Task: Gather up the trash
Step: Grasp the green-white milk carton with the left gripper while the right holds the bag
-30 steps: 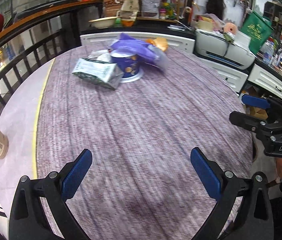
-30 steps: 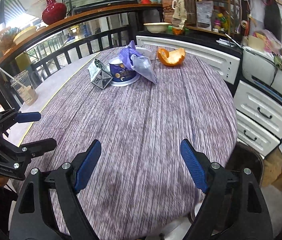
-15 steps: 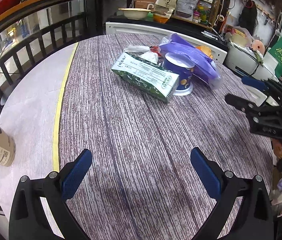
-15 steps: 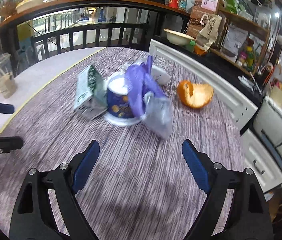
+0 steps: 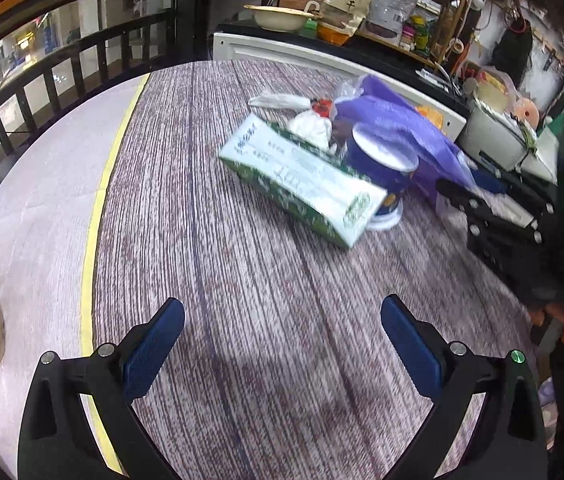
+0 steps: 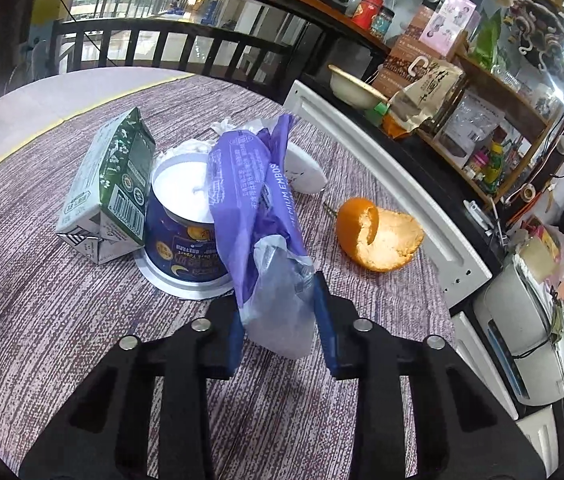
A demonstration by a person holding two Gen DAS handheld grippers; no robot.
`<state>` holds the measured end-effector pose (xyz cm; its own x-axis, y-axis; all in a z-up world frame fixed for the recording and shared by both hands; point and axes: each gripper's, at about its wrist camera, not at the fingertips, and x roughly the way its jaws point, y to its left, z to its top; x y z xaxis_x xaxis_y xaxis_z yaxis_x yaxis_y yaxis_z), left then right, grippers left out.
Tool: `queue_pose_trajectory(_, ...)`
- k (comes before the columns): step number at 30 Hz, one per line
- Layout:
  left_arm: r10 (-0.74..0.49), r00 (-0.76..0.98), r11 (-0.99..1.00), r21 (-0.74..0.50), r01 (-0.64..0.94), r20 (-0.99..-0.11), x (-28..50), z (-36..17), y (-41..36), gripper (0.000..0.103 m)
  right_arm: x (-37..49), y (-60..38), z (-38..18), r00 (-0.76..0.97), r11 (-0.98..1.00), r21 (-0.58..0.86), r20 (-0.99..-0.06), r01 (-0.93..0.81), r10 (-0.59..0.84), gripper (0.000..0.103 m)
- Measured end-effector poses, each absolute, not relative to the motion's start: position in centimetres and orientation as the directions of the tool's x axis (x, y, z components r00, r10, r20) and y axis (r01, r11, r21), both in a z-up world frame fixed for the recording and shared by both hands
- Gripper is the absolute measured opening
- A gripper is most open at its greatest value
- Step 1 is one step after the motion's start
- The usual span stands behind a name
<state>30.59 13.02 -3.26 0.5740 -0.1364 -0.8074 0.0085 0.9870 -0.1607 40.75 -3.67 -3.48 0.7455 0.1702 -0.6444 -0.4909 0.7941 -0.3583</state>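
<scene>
Between closing jaws now: purple wrapper [image 6: 255, 216]

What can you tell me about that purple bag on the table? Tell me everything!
The purple bag is thin, crinkly plastic with white print, empty and crumpled. It drapes over the blue tub, and its clear end hangs down near the table. The right tool is closing on that end, a blue pad on each side.

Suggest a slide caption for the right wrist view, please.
Right gripper closing on purple wrapper draped over a blue tub.
</scene>
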Motion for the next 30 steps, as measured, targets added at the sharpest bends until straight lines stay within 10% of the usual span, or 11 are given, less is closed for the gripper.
queue_pose_trajectory(19,-0.257,0.500,0.893,-0.401,-0.204,-0.827,41.0,-4.4,14.2,0.095,35.5,-7.6,0.4,0.830,0.864,-0.312,-0.524,-0.396,0.191,0.018)
queue_pose_trajectory(30,-0.214,0.498,0.898,-0.370,-0.238,-0.840,40.3,-5.2,13.8,0.056,32.8,-9.7,1.2,0.850,0.903,-0.251,-0.491,-0.349,0.192,0.018)
